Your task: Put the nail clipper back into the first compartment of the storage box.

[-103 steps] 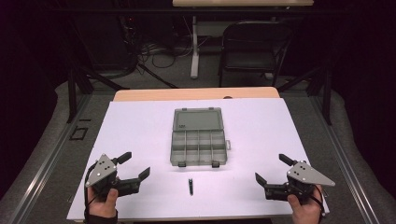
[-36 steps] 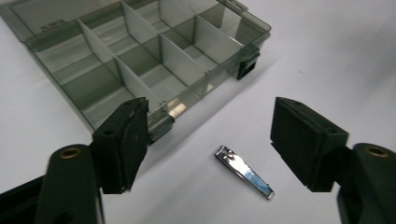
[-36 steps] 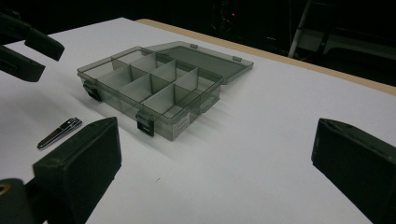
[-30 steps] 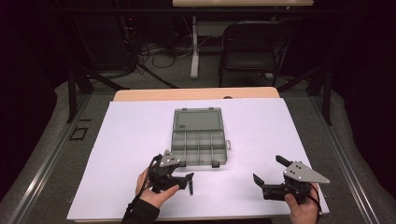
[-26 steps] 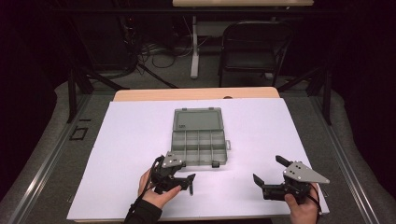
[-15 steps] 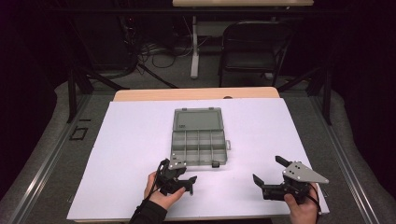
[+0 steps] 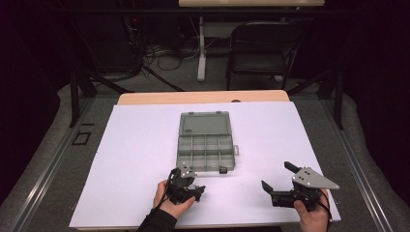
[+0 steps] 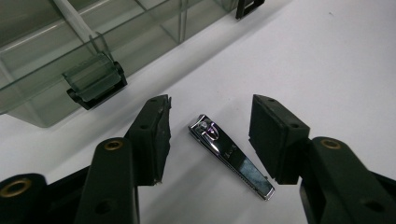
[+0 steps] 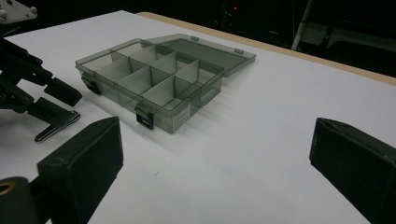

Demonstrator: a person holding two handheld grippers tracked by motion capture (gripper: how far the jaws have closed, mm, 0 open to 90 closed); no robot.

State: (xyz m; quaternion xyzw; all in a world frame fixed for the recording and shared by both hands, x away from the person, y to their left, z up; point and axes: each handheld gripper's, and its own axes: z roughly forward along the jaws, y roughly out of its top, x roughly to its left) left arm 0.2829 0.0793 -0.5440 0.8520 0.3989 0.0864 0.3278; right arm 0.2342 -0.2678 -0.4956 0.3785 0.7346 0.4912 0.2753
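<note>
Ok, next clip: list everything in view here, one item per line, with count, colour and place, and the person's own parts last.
Compartment box: one, clear grey plastic, lid open and lying flat, mid-table on the white sheet.
Nail clipper: one, shiny silver, lying flat on the sheet just in front of the box, between the left gripper's jaws, apart from both.
White sheet: one, covering most of the table.
Table: one, light wood, its far edge bare beyond the sheet.
Folding chair: one, black, behind the table.
Cables: a tangle, dark and pale, on the floor behind the table.
Left gripper: one, black, jaws open around the clipper.
Right gripper: one, black with a grey plate, jaws open, near right of the table.
</note>
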